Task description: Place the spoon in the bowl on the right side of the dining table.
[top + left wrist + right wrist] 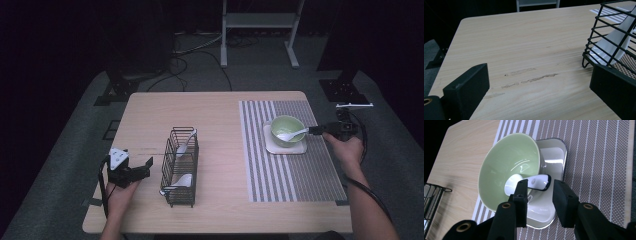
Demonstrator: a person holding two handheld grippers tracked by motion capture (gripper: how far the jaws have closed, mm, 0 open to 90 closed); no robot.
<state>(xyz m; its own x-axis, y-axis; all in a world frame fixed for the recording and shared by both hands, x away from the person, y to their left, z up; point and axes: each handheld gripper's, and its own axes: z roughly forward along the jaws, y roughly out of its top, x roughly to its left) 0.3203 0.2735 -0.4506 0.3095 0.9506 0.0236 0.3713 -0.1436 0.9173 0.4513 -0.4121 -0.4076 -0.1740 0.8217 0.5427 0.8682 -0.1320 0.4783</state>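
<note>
The white spoon (pixel 291 134) is lying in the green bowl (pixel 287 131), its scoop down inside and its handle sticking out over the rim toward your right hand. The bowl is sitting on a small white square plate (pixel 285 146), and the plate is resting on the striped placemat (pixel 292 150) on the right half of the worktop (pixel 215 115).

Your right hand-held gripper (pixel 320 130) is sitting at the tip of that handle. In the right gripper view the spoon's (pixel 529 182) handle end is lying between the two black jaws, right against one of them, while the other is standing clear of it, so the jaws are standing apart and are not clamping the spoon. In that view the bowl (pixel 509 170) is looking tilted because the camera is turned with your hand, and the plate (pixel 549 180) is showing beneath it.

Further left, near the middle of the worktop, a black wire rack (pixel 180 167) is holding two more white spoons (pixel 184 145), one toward its far end and one toward its near end.

Your left hand-held gripper (pixel 142 167) is resting low at the near left of the worktop, just beside the rack, with its jaws spread wide and nothing between them. In the left gripper view the rack (pixel 609 37) corner is showing beside one jaw.
</note>
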